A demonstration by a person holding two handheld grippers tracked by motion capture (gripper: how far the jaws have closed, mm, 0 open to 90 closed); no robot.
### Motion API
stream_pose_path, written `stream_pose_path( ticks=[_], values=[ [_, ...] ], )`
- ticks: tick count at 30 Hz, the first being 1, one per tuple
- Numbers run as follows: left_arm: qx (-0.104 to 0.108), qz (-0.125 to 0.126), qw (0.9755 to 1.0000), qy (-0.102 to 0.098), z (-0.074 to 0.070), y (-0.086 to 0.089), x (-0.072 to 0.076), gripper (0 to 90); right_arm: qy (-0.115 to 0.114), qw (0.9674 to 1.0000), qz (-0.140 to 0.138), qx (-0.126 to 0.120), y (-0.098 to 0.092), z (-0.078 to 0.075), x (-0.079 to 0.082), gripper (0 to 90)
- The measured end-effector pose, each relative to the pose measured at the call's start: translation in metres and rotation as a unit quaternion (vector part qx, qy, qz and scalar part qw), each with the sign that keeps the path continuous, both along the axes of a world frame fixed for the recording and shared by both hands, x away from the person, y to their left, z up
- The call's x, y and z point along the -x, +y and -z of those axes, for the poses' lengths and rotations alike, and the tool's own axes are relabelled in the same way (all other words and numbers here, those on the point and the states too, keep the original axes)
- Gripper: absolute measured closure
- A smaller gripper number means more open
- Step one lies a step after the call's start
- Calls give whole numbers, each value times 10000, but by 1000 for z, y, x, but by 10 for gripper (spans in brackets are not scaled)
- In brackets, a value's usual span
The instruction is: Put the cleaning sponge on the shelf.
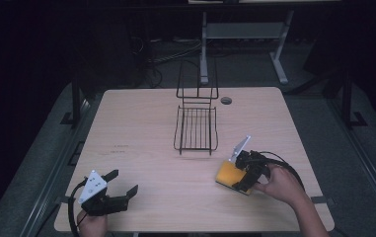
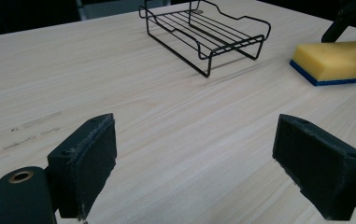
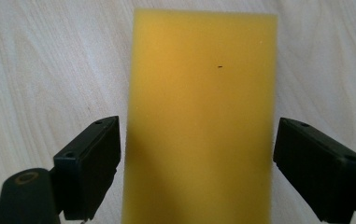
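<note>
My right hand-held gripper (image 3: 196, 161) straddles the yellow rectangular foam sponge (image 3: 201, 116), jaws open either side, its long axis running straight ahead.

In my right gripper view the sponge (image 3: 201, 116) runs off the bottom edge, so I can't see its near end, and its blue underside is hidden. In the high view my right gripper (image 1: 247, 173) covers the sponge's right part. At the bottom left, the frame cuts off my left hand (image 1: 92, 224).
</note>
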State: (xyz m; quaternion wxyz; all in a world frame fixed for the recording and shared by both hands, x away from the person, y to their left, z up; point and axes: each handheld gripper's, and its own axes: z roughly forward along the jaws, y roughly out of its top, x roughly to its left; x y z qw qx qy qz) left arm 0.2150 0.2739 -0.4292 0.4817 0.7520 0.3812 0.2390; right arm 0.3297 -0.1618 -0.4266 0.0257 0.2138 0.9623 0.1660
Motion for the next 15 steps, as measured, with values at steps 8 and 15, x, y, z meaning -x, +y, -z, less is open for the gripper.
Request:
stream_pose_path(
  ticks=[8,15],
  values=[
    [8,-8,10000,-5,0,1,0,130,51,10000,-2,56,1,5,-1,149],
    [7,-6,10000,-13,0,0,0,129,105,9999,-1,99,2,8,-1,148]
  ],
)
